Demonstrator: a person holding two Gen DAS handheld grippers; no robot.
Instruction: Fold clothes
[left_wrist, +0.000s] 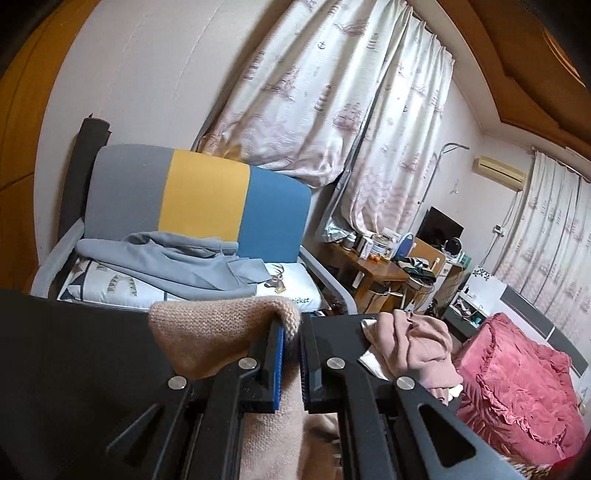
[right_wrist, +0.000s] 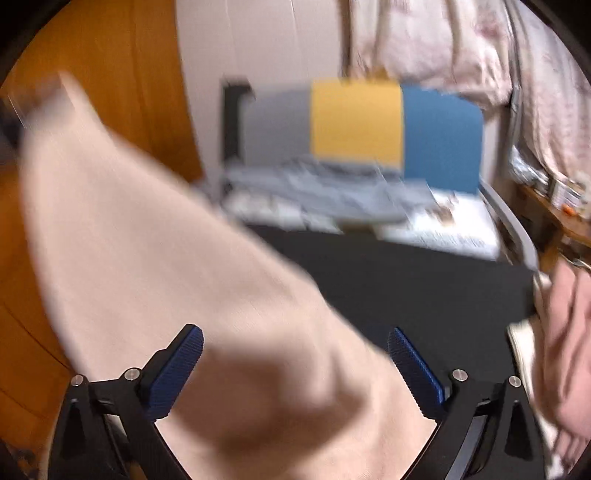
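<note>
My left gripper (left_wrist: 291, 332) is shut on the edge of a beige knit garment (left_wrist: 207, 336), held up above a black work surface (left_wrist: 74, 350). In the blurred right wrist view the same beige garment (right_wrist: 166, 258) stretches from upper left down between my right gripper's (right_wrist: 295, 339) spread blue pads (right_wrist: 177, 365). The right jaws stand wide open, with the cloth lying loosely between them and not pinched.
A chair (left_wrist: 207, 195) with a grey, yellow and blue back stands behind, with a light blue garment (left_wrist: 177, 266) on its seat. A pile of pink clothes (left_wrist: 417, 343) lies to the right, beside a red quilted bed cover (left_wrist: 517, 376). A cluttered wooden desk (left_wrist: 376, 266) stands farther back.
</note>
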